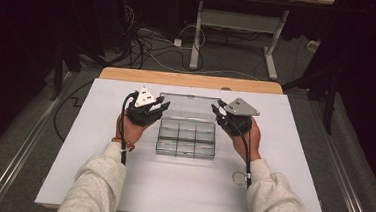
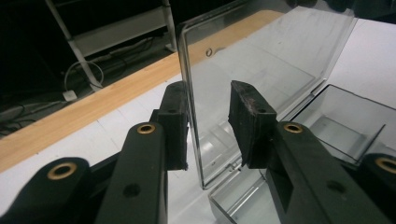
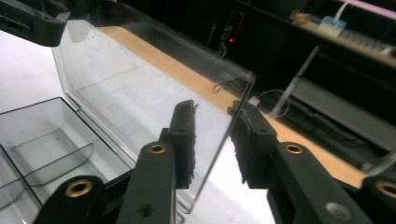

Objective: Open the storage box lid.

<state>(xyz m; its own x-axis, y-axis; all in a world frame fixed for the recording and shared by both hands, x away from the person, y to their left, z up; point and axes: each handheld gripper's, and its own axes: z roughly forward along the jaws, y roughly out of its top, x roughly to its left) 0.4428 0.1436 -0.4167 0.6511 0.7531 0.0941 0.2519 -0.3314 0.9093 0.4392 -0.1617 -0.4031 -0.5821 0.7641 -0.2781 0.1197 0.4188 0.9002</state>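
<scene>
Step in hand: opening the clear box (image 1: 186,138) at the worktop (image 1: 292,158) centre. The lid (image 2: 261,60) is standing raised behind the compartments. The left gripper (image 2: 210,116) and right gripper (image 3: 215,140) are each straddling a side edge of the lid, fingers apart and not clamping it. Judged next: drawing both hands clear without knocking the lid shut.

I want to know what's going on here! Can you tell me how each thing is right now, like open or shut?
Clear box: open, its compartments look empty.
Lid: swung up, standing behind the compartments.
Left gripper: open, lid edge between its jaws, one pad clear of it.
Right gripper: open, lid edge between its jaws, gaps showing.
</scene>
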